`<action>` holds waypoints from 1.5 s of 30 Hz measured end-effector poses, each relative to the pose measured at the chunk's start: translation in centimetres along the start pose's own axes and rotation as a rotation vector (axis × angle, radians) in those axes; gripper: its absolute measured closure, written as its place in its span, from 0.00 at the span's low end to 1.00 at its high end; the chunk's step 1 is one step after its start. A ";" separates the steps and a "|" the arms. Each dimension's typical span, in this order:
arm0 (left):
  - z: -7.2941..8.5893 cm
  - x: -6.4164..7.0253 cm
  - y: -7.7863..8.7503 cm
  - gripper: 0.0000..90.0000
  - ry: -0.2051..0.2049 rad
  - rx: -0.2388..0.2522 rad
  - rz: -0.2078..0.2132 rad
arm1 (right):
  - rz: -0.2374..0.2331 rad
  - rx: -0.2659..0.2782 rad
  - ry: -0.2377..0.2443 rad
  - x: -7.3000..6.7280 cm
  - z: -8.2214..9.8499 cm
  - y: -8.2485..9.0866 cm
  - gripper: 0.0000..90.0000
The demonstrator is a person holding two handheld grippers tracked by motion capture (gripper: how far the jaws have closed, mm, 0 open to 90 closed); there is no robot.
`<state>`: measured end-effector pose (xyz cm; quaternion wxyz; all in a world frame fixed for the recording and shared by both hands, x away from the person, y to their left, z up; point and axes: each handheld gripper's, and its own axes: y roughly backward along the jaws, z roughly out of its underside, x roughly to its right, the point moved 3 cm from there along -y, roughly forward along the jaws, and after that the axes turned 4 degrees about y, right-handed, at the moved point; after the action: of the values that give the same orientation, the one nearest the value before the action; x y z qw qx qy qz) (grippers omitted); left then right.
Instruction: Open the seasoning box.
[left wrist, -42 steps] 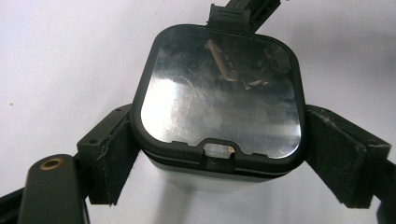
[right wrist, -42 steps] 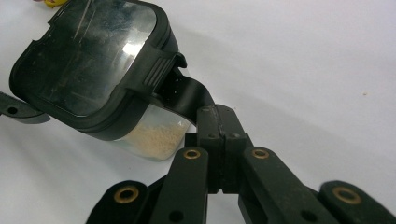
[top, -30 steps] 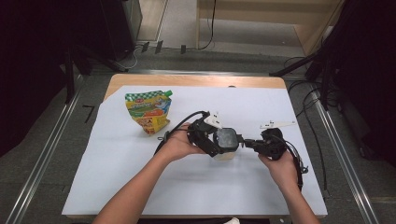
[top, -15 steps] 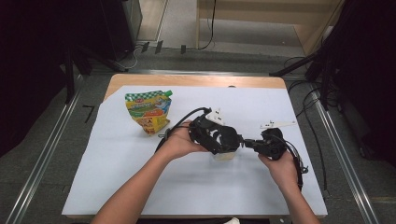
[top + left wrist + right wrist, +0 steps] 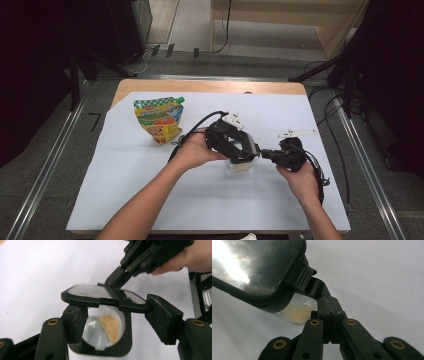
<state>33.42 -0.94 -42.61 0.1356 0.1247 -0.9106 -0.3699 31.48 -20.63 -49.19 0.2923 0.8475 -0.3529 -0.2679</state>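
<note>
The container [image 5: 107, 327] looks like clear, smooth plastic holding grainy tan powder [image 5: 110, 326]. Its lid [image 5: 100, 296] has a matt black plastic rim around a glossy clear pane. The jaw pads are rough black foam. The table [image 5: 150, 190] cover is matt white; the pouch [image 5: 159, 119] is glossy printed foil.

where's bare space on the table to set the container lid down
The white table is bare along its near edge and on the left below the snack pouch, and at the far right corner. It is crowded mid-table around the container and both grippers.

High view overhead, far; tool views close, probably sharing container [image 5: 105, 327].
</note>
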 end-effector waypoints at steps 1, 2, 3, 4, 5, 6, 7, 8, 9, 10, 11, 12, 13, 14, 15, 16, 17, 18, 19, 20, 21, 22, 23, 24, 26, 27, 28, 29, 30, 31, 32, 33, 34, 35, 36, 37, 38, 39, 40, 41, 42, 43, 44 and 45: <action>-0.1 0.1 -0.1 0.40 -0.018 -0.008 -0.013 | 0.003 0.000 0.001 0.0 0.0 0.0 1.00; -0.2 0.2 -0.1 0.41 -0.026 -0.012 -0.017 | 0.006 0.000 0.004 0.0 0.0 0.0 1.00; -0.3 0.3 -0.1 0.42 -0.026 -0.014 -0.014 | 0.005 0.000 0.003 0.0 0.0 0.0 1.00; -0.4 0.3 -0.1 0.43 -0.027 -0.017 -0.008 | 0.004 0.001 0.002 0.0 0.0 0.0 1.00; -0.5 0.3 0.0 0.45 -0.029 -0.020 -0.002 | 0.003 0.001 0.003 0.0 0.0 0.0 1.00; -0.6 0.4 -0.1 0.47 -0.026 -0.018 -0.002 | 0.004 0.001 0.004 0.0 0.0 0.0 1.00; -0.7 0.4 0.0 0.48 -0.036 -0.021 0.004 | 0.004 0.001 0.004 0.0 0.0 0.0 1.00; -0.7 0.5 0.0 0.51 -0.032 -0.022 0.011 | 0.003 0.002 0.003 0.0 0.0 0.0 1.00; -0.8 0.5 0.0 0.53 -0.036 -0.027 0.011 | 0.002 0.002 0.002 0.0 0.0 0.0 1.00; -1.0 0.6 -0.1 0.54 -0.036 -0.025 0.015 | 0.002 0.003 0.003 0.0 0.0 0.0 1.00; -1.1 0.7 -0.1 0.56 -0.036 -0.026 0.022 | -0.002 0.002 0.003 0.0 0.0 0.0 1.00; -1.3 0.7 0.0 0.60 -0.041 -0.022 0.029 | -0.007 0.002 0.005 0.0 0.0 0.0 1.00; -1.6 0.8 0.0 0.61 -0.048 -0.022 0.030 | -0.014 0.005 0.007 0.0 0.0 0.0 1.00; -1.7 0.9 0.0 0.65 -0.051 -0.022 0.038 | -0.020 0.011 0.009 -0.1 0.0 0.0 1.00; -1.9 0.9 0.0 0.69 -0.056 -0.021 0.040 | -0.018 0.009 0.012 -0.2 -0.1 0.0 1.00; -2.1 1.0 0.0 0.71 -0.061 -0.020 0.044 | -0.018 0.011 0.013 -0.3 -0.1 0.0 1.00; -2.2 1.1 0.0 0.74 -0.066 -0.026 0.046 | -0.020 0.010 0.015 -0.3 -0.1 -0.1 1.00; -2.3 1.2 -0.1 0.75 -0.064 -0.023 0.048 | -0.020 0.007 0.016 -0.4 -0.1 -0.1 1.00; -2.4 1.2 -0.1 0.76 -0.066 -0.024 0.049 | -0.022 0.008 0.018 -0.4 -0.1 -0.1 1.00; -2.4 1.2 -0.1 0.76 -0.065 -0.024 0.054 | -0.023 0.006 0.015 -0.4 -0.1 -0.1 1.00; -2.4 1.2 -0.2 0.77 -0.065 -0.024 0.057 | -0.025 0.012 0.014 -0.3 -0.1 -0.1 1.00; -2.4 1.2 -0.2 0.78 -0.064 -0.025 0.060 | -0.024 0.018 0.015 -0.3 -0.1 0.0 1.00; -2.4 1.2 -0.2 0.78 -0.062 -0.024 0.065 | -0.024 0.022 0.017 -0.3 -0.2 0.1 1.00; -2.4 1.2 -0.1 0.80 -0.062 -0.023 0.067 | -0.018 0.030 0.014 -0.2 -0.3 0.2 1.00; -2.5 1.2 -0.1 0.82 -0.064 -0.020 0.076 | -0.009 0.036 0.009 -0.1 -0.3 0.3 1.00; -2.5 1.2 -0.2 0.82 -0.064 -0.018 0.076 | -0.007 0.039 0.005 0.0 -0.3 0.3 1.00; -2.5 1.3 -0.3 0.82 -0.062 -0.016 0.078 | -0.005 0.043 0.001 0.1 -0.4 0.3 1.00; -2.6 1.3 -0.3 0.82 -0.065 -0.015 0.075 | -0.002 0.047 0.000 0.1 -0.4 0.2 1.00; -2.7 1.3 -0.4 0.82 -0.062 -0.018 0.075 | -0.009 0.043 -0.002 0.1 -0.4 0.0 1.00; -2.8 1.3 -0.4 0.82 -0.063 -0.018 0.076 | 0.000 0.039 -0.001 0.1 -0.4 -0.2 1.00; -2.8 1.3 -0.5 0.82 -0.065 -0.019 0.077 | 0.005 0.038 0.000 0.0 -0.4 -0.2 1.00; -2.8 1.3 -0.5 0.82 -0.064 -0.019 0.077 | 0.002 0.038 -0.002 0.1 -0.4 -0.3 1.00; -2.8 1.3 -0.5 0.82 -0.064 -0.019 0.077 | -0.003 0.041 -0.004 0.2 -0.4 -0.3 1.00; -2.9 1.3 -0.5 0.82 -0.062 -0.018 0.078 | -0.005 0.042 -0.007 0.3 -0.4 -0.4 1.00; -2.9 1.3 -0.5 0.82 -0.061 -0.018 0.078 | -0.004 0.042 -0.012 0.3 -0.4 -0.5 1.00; -2.9 1.3 -0.5 0.82 -0.062 -0.018 0.078 | -0.003 0.041 -0.013 0.3 -0.4 -0.5 1.00; -3.0 1.3 -0.5 0.82 -0.061 -0.022 0.081 | -0.002 0.041 -0.016 0.3 -0.4 -0.5 1.00; -3.0 1.3 -0.6 0.82 -0.059 -0.019 0.083 | -0.004 0.042 -0.018 0.3 -0.4 -0.5 1.00; -3.1 1.3 -0.7 0.82 -0.058 -0.019 0.086 | -0.006 0.042 -0.018 0.3 -0.4 -0.5 1.00; -3.1 1.3 -0.8 0.82 -0.057 -0.021 0.089 | -0.006 0.042 -0.019 0.3 -0.4 -0.5 1.00; -3.1 1.3 -0.9 0.82 -0.051 -0.018 0.092 | -0.003 0.042 -0.017 0.2 -0.3 -0.5 1.00; -3.2 1.2 -1.0 0.82 -0.046 -0.019 0.096 | -0.001 0.042 -0.018 0.2 -0.3 -0.5 1.00; -3.2 1.2 -1.2 0.82 -0.035 -0.016 0.106 | 0.001 0.042 -0.017 0.2 -0.3 -0.5 1.00; -3.1 1.1 -1.2 0.82 -0.023 -0.016 0.114 | 0.003 0.043 -0.021 0.1 -0.3 -0.5 1.00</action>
<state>33.58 -4.18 -41.13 0.1470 0.0671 -0.9149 -0.3700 32.02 -20.34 -49.35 0.2705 0.8504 -0.3627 -0.2686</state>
